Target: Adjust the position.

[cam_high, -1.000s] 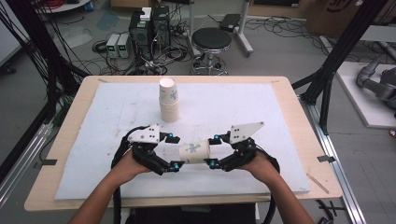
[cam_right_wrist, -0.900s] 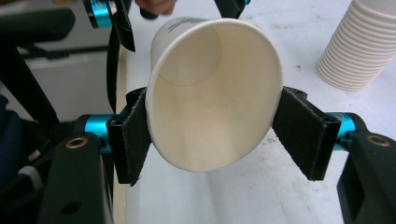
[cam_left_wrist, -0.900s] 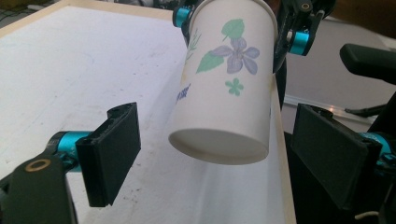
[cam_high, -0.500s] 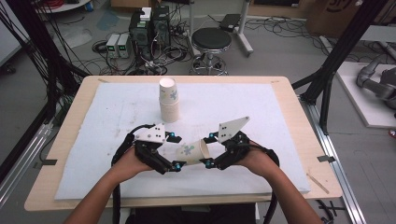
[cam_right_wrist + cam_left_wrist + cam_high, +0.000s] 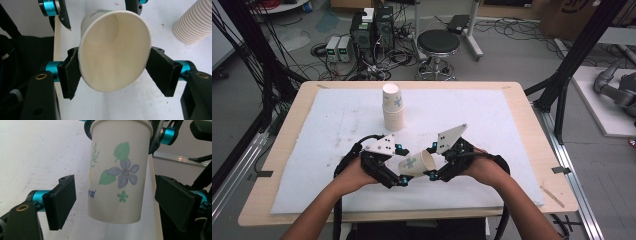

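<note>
- The cup, a paper one printed with a blue flower, hangs on its side above the white mat near the front edge of the table, between the two grippers. Its open mouth faces the right gripper and its base the left one.
- The right gripper has the cup: in its own view both black pads press the wall just behind the rim and squeeze the mouth slightly oval. A grip at the rim leaves the body and base free, so the other hand could take them.
- The left gripper stands wide, and its jaws have just been closing a little. The cup's base end lies between them, yet in its own view clear gaps show on either side, so neither pad presses on it.
- This reads as a hand-over or a re-grip caught midway: one gripper bears the weight while the other straddles the base, ready to close.
- Because the cup is held off the mat, it can be turned freely before it is set down.
- The stack of matching cups stands upright farther back on the mat, well apart from both hands. The held cup may be meant for it or have come off it; which of the two cannot be told.
</note>
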Motion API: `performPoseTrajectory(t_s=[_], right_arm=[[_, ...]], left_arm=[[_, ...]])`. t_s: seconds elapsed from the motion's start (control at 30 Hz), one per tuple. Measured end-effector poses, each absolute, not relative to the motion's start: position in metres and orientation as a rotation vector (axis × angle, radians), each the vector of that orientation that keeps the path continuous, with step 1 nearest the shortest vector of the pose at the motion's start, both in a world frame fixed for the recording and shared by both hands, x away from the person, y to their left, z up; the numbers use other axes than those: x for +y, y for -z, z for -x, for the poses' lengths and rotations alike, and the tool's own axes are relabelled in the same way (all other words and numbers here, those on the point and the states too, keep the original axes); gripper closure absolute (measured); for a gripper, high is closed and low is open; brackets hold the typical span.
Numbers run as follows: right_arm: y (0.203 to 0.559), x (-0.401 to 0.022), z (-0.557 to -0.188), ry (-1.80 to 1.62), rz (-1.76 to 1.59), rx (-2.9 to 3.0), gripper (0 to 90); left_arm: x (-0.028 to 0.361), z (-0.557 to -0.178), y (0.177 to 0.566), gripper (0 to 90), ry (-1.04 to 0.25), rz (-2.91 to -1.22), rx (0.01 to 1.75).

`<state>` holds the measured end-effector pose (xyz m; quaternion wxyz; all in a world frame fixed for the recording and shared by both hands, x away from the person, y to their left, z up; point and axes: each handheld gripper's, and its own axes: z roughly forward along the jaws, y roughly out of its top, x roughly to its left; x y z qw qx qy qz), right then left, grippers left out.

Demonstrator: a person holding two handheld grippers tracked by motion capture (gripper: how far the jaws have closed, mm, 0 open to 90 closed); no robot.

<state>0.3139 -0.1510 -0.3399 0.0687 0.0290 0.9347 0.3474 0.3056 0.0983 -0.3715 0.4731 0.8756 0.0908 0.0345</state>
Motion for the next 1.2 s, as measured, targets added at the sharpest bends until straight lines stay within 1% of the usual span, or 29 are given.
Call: performPoseTrajectory(t_s=[0.43, 0.73, 0.83, 1.03, 1.13, 1.2], right_arm=[[0.333, -0.132, -0.310, -0.843, 0.012, 2.835, 31.3], [0.335, -0.123, -0.308, -0.753, 0.055, 2.854, 31.4], [0.336, -0.122, -0.308, -0.742, 0.059, 2.863, 31.3], [0.336, -0.122, -0.308, -0.771, 0.087, 2.873, 31.3], [0.335, -0.124, -0.309, -0.840, 0.042, 2.874, 28.0], [0.334, -0.129, -0.311, -0.934, -0.011, 2.865, 23.8]], left_arm=[[0.089, -0.308, 0.376, 20.1, -0.072, -2.226, 0.204], [0.081, -0.310, 0.379, 27.5, -0.038, -2.249, 0.200], [0.080, -0.310, 0.379, 34.3, -0.037, -2.255, 0.175], [0.078, -0.309, 0.380, 35.5, -0.024, -2.259, 0.171], [0.080, -0.309, 0.381, 34.1, -0.021, -2.227, 0.184], [0.083, -0.309, 0.382, 33.7, -0.023, -2.205, 0.204]])
